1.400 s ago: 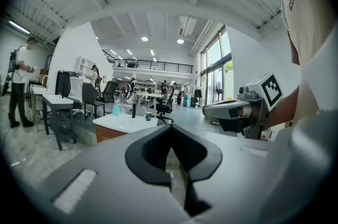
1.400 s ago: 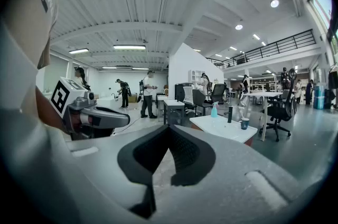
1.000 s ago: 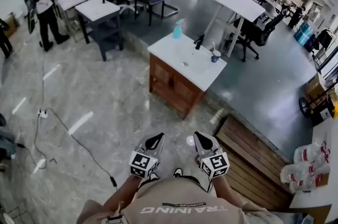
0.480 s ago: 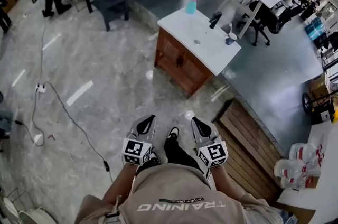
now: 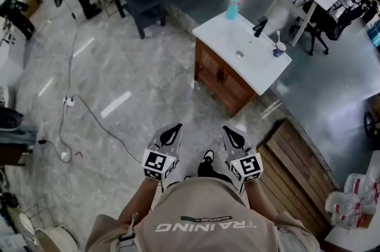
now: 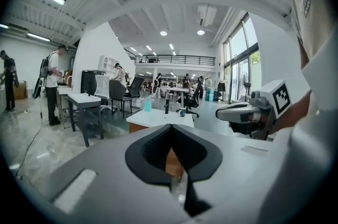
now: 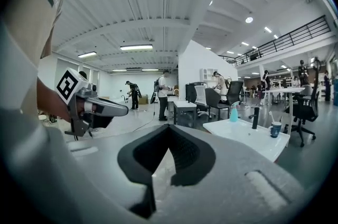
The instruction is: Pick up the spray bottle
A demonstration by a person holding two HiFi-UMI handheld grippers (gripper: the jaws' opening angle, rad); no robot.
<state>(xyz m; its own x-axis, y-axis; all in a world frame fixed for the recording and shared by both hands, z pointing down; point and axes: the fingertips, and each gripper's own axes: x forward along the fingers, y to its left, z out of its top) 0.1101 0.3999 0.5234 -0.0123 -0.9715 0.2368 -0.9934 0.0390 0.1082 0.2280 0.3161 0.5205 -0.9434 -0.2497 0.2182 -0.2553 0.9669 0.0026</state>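
Person walking up: sink desk [image 5: 261, 69] looms larger than a second ago, upper right of frame. Spray bottle [image 5: 232, 8] upright at its far corner, well out of reach. Left gripper [image 5: 173, 133] and right gripper [image 5: 231, 133] low in frame, jaws closed, empty. More approach needed.

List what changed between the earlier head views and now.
The person has walked closer to the white counter; it and the spray bottle now look nearer. Nothing taken or released. Left gripper and right gripper stay shut and empty; bottle stays upright on the counter.
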